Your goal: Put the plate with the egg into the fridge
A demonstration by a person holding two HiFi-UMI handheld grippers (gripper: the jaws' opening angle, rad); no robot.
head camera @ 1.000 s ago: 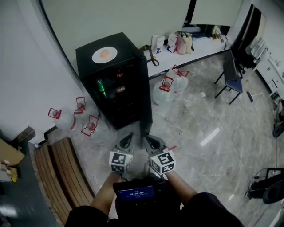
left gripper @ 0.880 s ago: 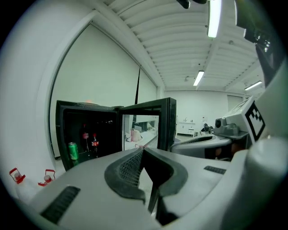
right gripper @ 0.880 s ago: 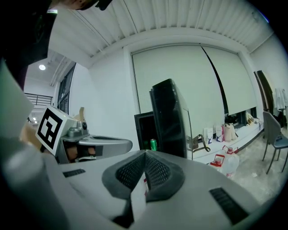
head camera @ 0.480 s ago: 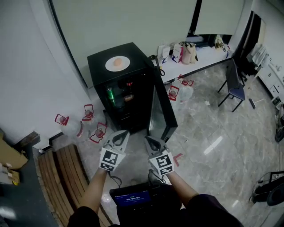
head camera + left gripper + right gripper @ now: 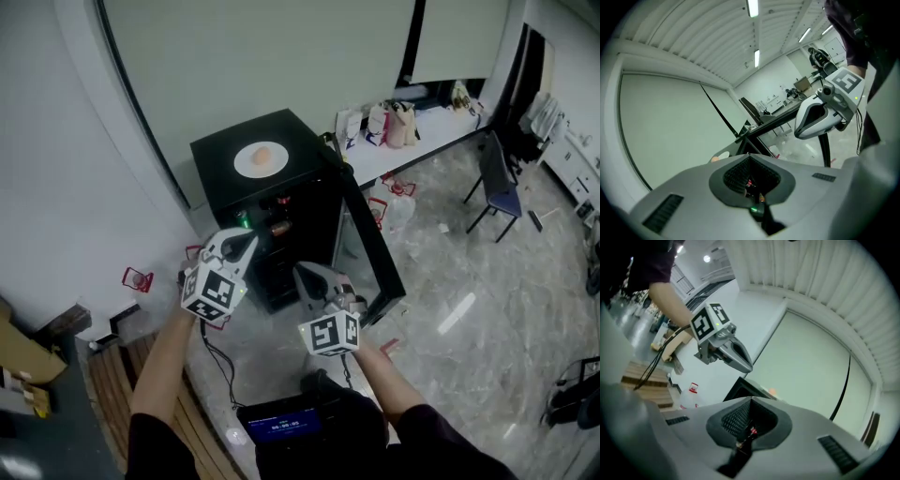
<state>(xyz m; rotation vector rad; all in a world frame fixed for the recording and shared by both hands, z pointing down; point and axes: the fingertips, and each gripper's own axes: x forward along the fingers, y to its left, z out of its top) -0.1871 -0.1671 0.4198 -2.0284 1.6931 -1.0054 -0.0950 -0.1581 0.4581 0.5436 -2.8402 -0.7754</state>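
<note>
A white plate (image 5: 261, 158) with a brown egg (image 5: 263, 155) on it lies on top of the black fridge (image 5: 225, 164). The fridge's glass door (image 5: 367, 239) stands open to the right, and bottles show on the lit shelves. My left gripper (image 5: 251, 238) is raised in front of the fridge's upper shelves, shut and empty. Lower and to the right, my right gripper (image 5: 302, 273) hangs beside the open door, also shut and empty. In the left gripper view the plate (image 5: 721, 156) peeks over the shut jaws. The egg (image 5: 772, 391) shows in the right gripper view too.
Water jugs with red handles stand left of the fridge (image 5: 138, 278) and behind the door (image 5: 401, 202). A white counter (image 5: 427, 122) with bags runs to the right, with a dark chair (image 5: 497, 178) near it. A wooden bench (image 5: 108, 398) lies at lower left.
Both grippers have risen and come nearer the fridge, the left one higher and up to the shelves. The fridge door has swung wide open. Both stay shut.
</note>
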